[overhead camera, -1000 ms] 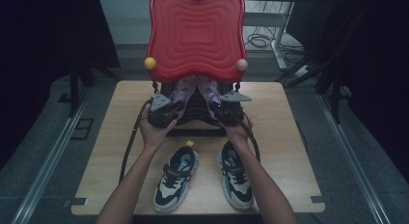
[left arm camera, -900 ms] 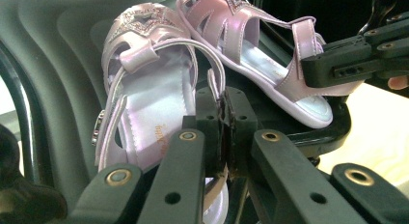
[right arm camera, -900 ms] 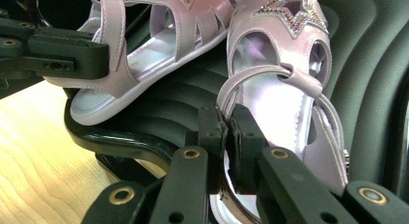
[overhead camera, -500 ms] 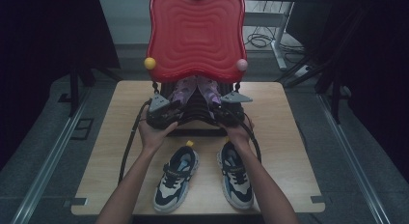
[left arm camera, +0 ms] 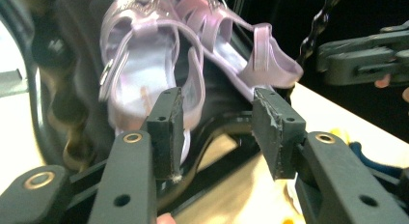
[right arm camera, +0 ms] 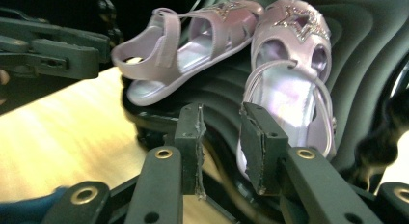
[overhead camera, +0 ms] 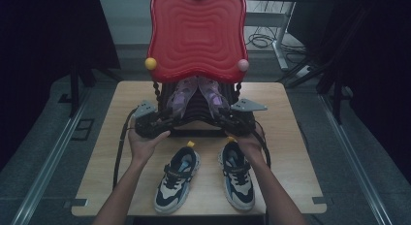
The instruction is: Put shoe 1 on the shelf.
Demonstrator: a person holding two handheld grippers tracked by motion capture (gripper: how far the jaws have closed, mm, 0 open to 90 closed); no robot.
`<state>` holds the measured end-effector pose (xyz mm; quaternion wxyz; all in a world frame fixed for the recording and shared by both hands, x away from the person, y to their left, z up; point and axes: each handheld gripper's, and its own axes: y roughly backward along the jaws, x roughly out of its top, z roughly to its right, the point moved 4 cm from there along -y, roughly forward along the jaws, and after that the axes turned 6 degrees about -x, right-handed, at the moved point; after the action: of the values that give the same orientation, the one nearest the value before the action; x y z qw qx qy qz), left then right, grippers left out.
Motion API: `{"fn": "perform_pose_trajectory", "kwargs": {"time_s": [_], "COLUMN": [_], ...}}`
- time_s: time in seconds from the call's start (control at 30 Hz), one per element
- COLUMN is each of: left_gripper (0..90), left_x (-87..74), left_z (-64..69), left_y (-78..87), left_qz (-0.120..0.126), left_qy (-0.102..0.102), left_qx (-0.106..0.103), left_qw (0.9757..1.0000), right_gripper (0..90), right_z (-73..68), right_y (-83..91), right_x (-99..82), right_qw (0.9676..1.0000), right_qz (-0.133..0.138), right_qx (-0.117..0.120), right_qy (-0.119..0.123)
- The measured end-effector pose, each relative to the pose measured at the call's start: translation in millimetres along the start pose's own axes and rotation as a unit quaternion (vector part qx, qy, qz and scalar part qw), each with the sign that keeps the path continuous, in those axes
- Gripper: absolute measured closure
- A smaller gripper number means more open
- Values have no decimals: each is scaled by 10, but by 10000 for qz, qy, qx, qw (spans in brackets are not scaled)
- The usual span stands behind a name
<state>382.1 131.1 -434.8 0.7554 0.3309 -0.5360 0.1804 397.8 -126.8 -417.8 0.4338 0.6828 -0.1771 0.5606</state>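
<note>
**Lilac sandals on the black ribbed rack, both grippers let go**

Lilac sandals (overhead camera: 197, 91), a pair, glossy jelly-like plastic with slim straps and small buckles; lying side by side on the sloped shelf of a black rack (overhead camera: 194, 111) at the far middle of the wooden table (overhead camera: 286, 137), toes up the slope. Glittery star cut-outs across the toes, seen in the right gripper view (right arm camera: 299, 19). No brand or lettering legible anywhere.

Rack shelf moulded in concentric wavy ridges, matt black; beaded black posts at its sides. Above it a red shelf (overhead camera: 196, 33) of the same rippled, scalloped shape, with a yellow knob (overhead camera: 150, 63) and a pink knob (overhead camera: 243, 65) at its lower corners.

Left gripper (left arm camera: 214, 132) released, jaws just opened wider, nothing between the worn rubbery pads, one sandal's heel (left arm camera: 144, 84) just beyond. Right gripper (right arm camera: 221, 142) likewise loosened, jaws just been parting, gap bare, the other sandal's heel (right arm camera: 289, 98) close behind its pad.

Nearer the table's front, two mesh trainers (overhead camera: 177, 179) in navy, cream and blue, with yellow heel tabs
</note>
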Motion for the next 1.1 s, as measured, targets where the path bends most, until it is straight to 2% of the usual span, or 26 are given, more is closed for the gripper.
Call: {"fn": "perform_pose_trajectory", "kwargs": {"time_s": [0.23, 0.67, 0.93, 1.03, 1.1], "left_gripper": [543, 539, 543, 544, 548], "left_x": [-117, -330, -483, -572, -628], "left_z": [67, 244, 282, 292, 290], "left_y": [211, 476, 593, 621, 618], "left_qz": [40, -116, -276, -304, -346], "left_qy": [125, 88, 90, 182, 254], "left_qx": [-65, -257, -349, -390, -399], "left_qw": [9999, 9996, 9990, 9986, 9983], "right_gripper": [658, 628, 606, 593, 589], "right_z": [65, 199, 228, 231, 242], "right_y": [234, 582, 761, 793, 821], "right_x": [-173, -573, -730, -771, -810], "right_qw": [9997, 9992, 9990, 9990, 9989], "right_qz": [54, 69, 96, 28, 25], "right_qx": [166, 253, 407, 425, 438], "right_qy": [-167, -286, -177, -109, -162]}}
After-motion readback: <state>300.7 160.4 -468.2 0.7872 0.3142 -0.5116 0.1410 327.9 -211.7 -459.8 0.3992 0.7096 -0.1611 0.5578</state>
